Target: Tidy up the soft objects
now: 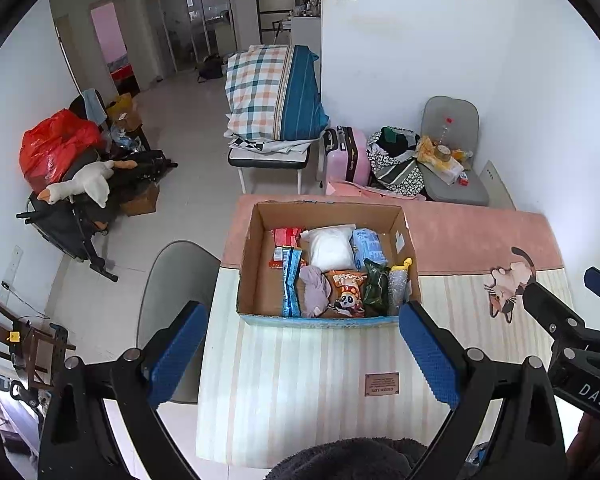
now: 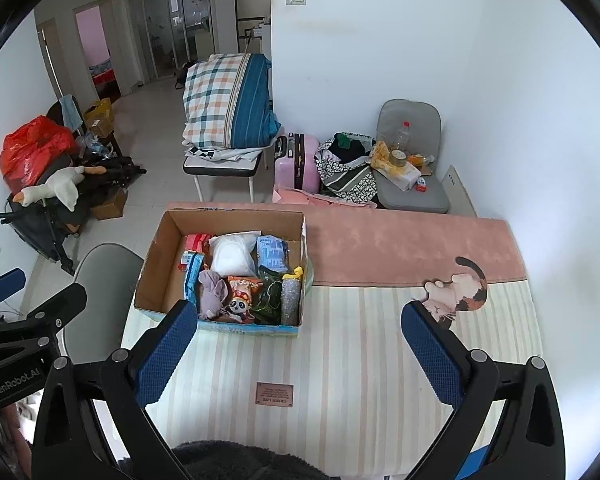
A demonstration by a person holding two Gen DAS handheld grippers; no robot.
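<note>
An open cardboard box (image 1: 260,288) stands on the striped table mat, packed with soft things: a white pouch (image 1: 330,248), a light blue pack (image 1: 368,246), a purple cloth bundle (image 1: 314,290), a panda snack bag (image 1: 346,292) and a green packet (image 1: 376,286). My left gripper (image 1: 302,344) hovers open just in front of the box, nothing between its blue pads (image 1: 176,352). In the right wrist view the same box (image 2: 160,280) lies ahead to the left. My right gripper (image 2: 300,348) is open and empty over the mat. A dark fuzzy item (image 2: 236,460) shows at the bottom edge.
The mat has a cat picture (image 2: 460,288) and a pink far strip (image 2: 400,244). A grey chair (image 1: 172,280) stands left of the table. Beyond are a pink suitcase (image 1: 346,156), plaid bedding (image 1: 276,92) on a bench, a second grey chair (image 2: 412,184) with clutter, and a goose plush (image 1: 84,186).
</note>
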